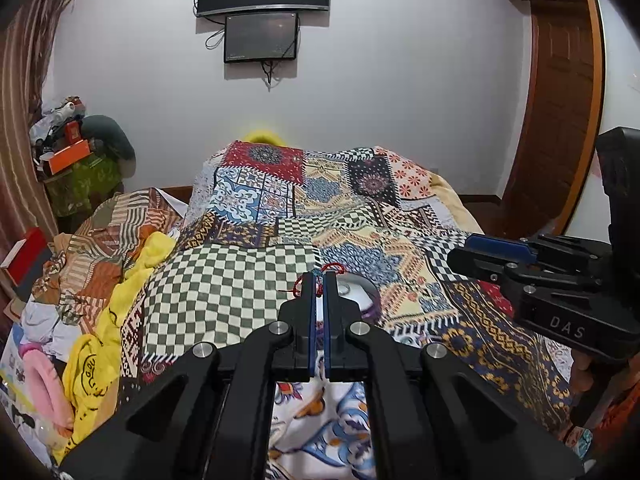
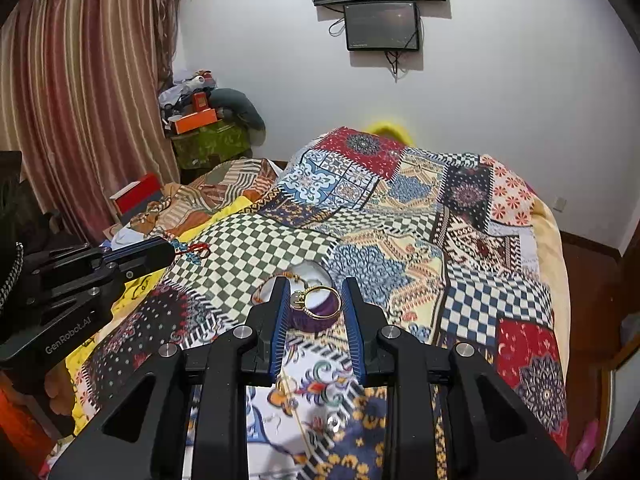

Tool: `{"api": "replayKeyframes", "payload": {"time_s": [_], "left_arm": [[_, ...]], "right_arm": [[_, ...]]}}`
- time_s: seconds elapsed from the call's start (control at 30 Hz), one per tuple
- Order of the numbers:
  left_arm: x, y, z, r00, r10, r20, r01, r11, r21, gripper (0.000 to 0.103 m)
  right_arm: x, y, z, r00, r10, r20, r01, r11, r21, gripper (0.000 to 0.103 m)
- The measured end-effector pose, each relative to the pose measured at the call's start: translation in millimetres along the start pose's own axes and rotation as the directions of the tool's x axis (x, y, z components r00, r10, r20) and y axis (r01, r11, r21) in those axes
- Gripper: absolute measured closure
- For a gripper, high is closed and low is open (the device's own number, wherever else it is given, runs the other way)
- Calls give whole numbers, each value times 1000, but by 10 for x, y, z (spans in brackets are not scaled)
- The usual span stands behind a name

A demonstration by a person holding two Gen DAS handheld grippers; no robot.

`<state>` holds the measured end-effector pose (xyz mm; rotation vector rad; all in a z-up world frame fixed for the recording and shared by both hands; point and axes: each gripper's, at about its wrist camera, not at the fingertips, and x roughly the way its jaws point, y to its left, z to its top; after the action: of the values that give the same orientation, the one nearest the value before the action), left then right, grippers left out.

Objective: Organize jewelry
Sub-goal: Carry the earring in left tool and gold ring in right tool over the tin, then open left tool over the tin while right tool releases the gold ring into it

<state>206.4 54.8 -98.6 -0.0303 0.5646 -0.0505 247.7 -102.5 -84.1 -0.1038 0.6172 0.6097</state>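
My left gripper [image 1: 319,280] is shut on a red cord bracelet [image 1: 332,269] with teal beads, which sticks out past the fingertips. The same bracelet [image 2: 195,251] shows at the left gripper [image 2: 173,251] in the right wrist view. Just behind it lies a round purple bowl [image 1: 370,305] with a white inside. My right gripper [image 2: 316,300] is shut on a gold bangle [image 2: 325,290] that spans the gap between its blue pads, above the purple bowl [image 2: 316,320]. A thin gold chain [image 2: 298,412] hangs below the fingers. An orange bracelet [image 2: 261,290] lies beside the bowl.
All this hangs over a bed with a patchwork quilt [image 2: 420,240]. Yellow and striped clothes [image 1: 120,288] are heaped on the bed's left side. Curtains [image 2: 80,92], a cluttered green stand [image 2: 208,140] and wall screens [image 2: 380,4] stand beyond. A wooden door [image 1: 560,100] is at the right.
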Motion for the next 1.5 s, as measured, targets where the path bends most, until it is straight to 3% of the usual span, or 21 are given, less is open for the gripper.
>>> {"api": "replayKeyframes", "payload": {"time_s": [0.37,0.77,1.1,1.5], "left_arm": [[383,202,63,1000,-4,-21,3,1000,-30,102],[779,287,123,997,-57,-50,55,998,-35,102],[1092,257,16,978,-144,-151,140,989,-40,102],[1251,256,-65,963,-152,-221,145,988,-49,102]], "right_arm": [[405,-37,183,1000,12,-28,-13,1000,-21,79],[905,-54,140,986,61,-155,-69,997,-46,79],[1154,-49,56,969,73,-237,-93,993,-73,79],[1215,-70,5,964,89,-252,-105,993,-50,79]]}}
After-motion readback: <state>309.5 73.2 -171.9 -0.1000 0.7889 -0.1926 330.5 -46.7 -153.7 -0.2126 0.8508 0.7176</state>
